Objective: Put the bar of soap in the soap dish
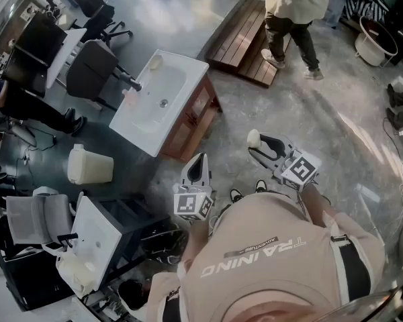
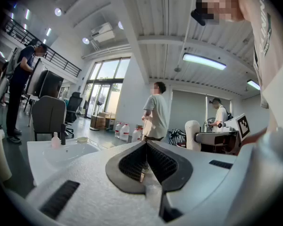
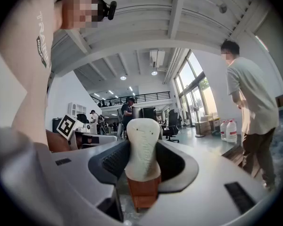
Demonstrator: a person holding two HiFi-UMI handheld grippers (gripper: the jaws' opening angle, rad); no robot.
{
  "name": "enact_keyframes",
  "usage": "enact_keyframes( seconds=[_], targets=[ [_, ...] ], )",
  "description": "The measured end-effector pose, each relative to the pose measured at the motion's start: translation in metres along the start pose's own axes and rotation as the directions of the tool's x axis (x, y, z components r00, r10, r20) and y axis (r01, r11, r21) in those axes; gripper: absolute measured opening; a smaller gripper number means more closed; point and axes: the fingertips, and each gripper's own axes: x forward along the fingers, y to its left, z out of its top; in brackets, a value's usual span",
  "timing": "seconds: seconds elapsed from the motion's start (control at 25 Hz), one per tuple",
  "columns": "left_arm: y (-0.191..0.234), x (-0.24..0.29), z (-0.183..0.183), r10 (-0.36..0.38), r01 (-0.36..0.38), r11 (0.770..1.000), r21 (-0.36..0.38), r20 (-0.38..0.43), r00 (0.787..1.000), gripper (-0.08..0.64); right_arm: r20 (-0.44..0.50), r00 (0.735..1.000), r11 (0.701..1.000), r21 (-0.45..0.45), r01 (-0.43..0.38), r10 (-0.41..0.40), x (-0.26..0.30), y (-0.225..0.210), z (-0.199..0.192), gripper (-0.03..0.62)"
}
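Well apart: right claw [image 3: 143,163] around soap [image 3: 142,142]

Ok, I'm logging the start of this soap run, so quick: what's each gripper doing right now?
Left gripper: shut, nothing in it.
Right gripper: shut on the bar of soap.

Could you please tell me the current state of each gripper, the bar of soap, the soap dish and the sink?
Right gripper: jaws closed on the bar of soap.
Bar of soap: gripped between the right jaws, well away from the sink.
Left gripper: jaws together, nothing between them.
Soap dish: on the sink's far corner, appears empty.
Sink: basin looks empty.
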Motion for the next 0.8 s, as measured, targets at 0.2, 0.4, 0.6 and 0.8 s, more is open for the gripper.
enact_keyframes(
  seconds=[0.2,0.4,0.6,0.8],
  targets=[
    [-0.002,-0.001,0.0,0.022,-0.022,1.0,-0.014,-0.006,1.0,0.011,0.008,1.0,1.0,0.005,0.006,-0.006,-0.007,-0.007,0.0,0.166],
    [-0.001,0.0,-0.001,0.059,-0.059,0.998,-0.007,-0.005,0.998,0.011,0.023,1.0,1.0,0.009,-0.007,0.007,-0.007,-0.016,0.003,0.166],
    [-0.009,0.006,-0.007,0.083,-0.083,0.996,-0.015,-0.026,0.996,0.011,0.01,1.0,1.0,0.002,-0.001,0.001,-0.012,-0.032,-0.001,0.166],
    [-0.011,0.014,-0.008,0.135,-0.135,0.991,-0.005,-0.021,0.991,0.011,-0.014,0.999,0.999,-0.008,-0.042,0.041,-0.011,-0.053,-0.014,0.166]
  ],
)
